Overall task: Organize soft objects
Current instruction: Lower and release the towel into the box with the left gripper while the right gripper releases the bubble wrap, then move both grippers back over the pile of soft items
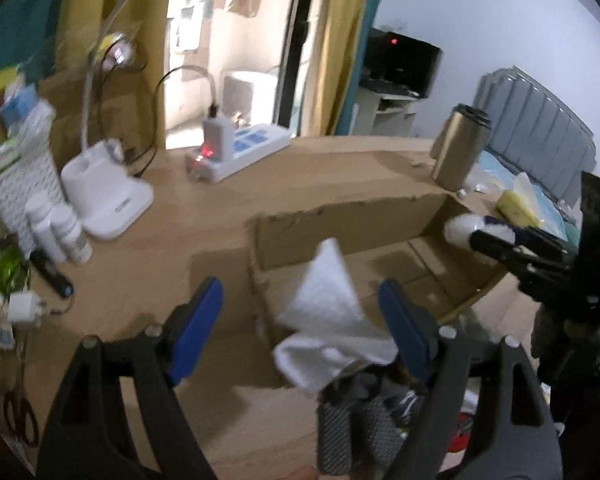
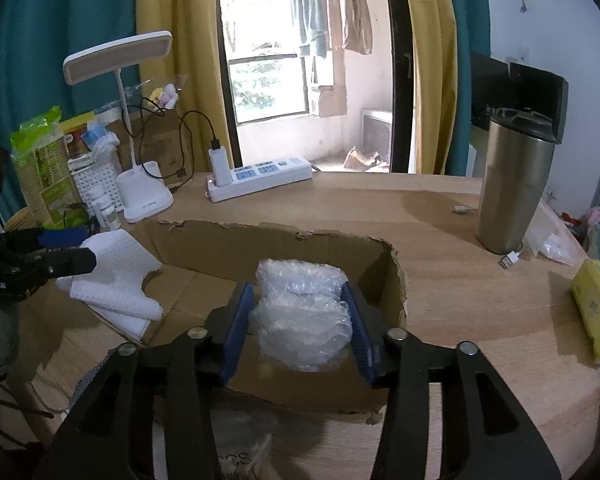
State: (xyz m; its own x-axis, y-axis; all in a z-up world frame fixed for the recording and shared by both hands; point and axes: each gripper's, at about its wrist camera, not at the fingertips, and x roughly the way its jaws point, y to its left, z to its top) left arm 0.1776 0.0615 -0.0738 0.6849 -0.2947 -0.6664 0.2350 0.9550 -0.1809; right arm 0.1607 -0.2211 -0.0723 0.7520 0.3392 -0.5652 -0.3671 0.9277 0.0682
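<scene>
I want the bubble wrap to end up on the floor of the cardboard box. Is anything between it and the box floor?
Nothing visible. The bubble wrap sits between the right gripper pads, already inside the cardboard box. The white cloth lies over the box's left edge, clear of that spot.

A wooden table (image 2: 440, 280) carries a cardboard box (image 2: 284, 240), power strip (image 2: 268, 178), steel tumbler (image 2: 512, 192) and lamp (image 2: 146, 196).

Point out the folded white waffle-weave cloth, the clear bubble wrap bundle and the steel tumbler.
folded white waffle-weave cloth (image 2: 116, 280), right wrist view, top layer
clear bubble wrap bundle (image 2: 304, 316), right wrist view, front face
steel tumbler (image 2: 512, 184), right wrist view, side wall
</scene>
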